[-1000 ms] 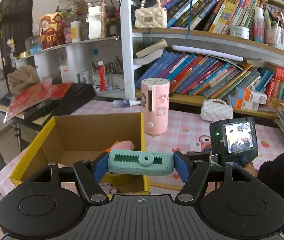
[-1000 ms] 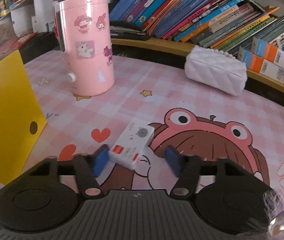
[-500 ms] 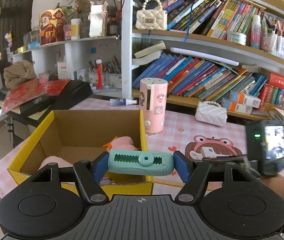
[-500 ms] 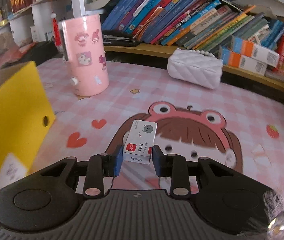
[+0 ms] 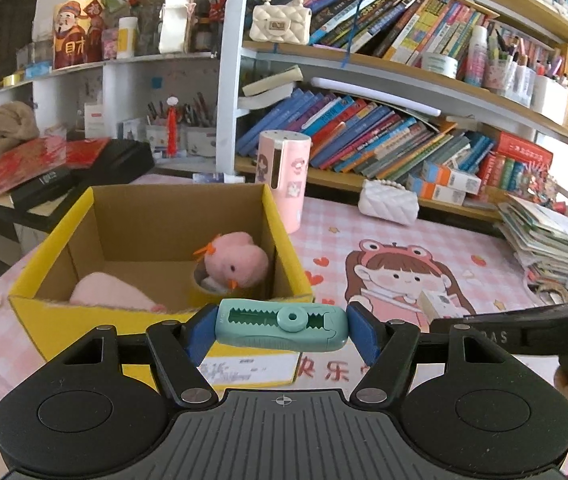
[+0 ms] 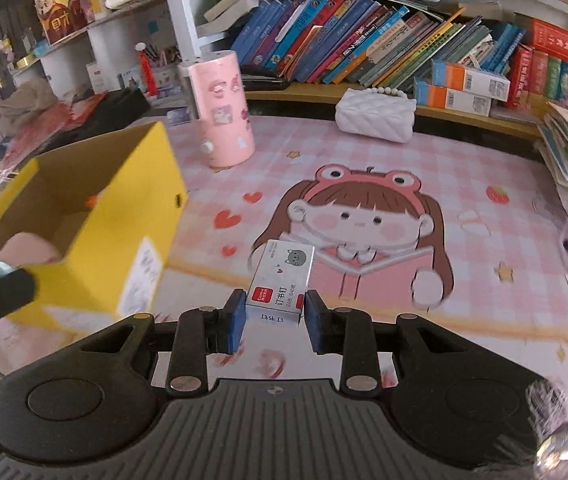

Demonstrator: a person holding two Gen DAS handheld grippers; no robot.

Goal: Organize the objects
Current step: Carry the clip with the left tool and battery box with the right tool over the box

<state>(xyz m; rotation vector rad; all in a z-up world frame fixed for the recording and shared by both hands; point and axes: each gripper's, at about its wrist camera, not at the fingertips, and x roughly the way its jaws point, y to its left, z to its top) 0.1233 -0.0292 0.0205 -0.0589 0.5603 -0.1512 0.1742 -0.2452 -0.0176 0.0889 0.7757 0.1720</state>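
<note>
Lifted since a second ago, both grippers now hang above the pink mat. Left gripper (image 5: 281, 326) clamps a teal plastic stapler (image 5: 281, 323) near the yellow cardboard box (image 5: 83, 216); right gripper (image 6: 275, 316) pinches a small white staple box (image 6: 281, 280).

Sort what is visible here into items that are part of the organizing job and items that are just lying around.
Part of the job:
- teal clip, held in the left gripper
- white staple box, held in the right gripper
- yellow cardboard box, with a pink plush chick inside

Just lying about:
- pink cylinder
- white quilted purse
- shelf books
- paper stack
</note>
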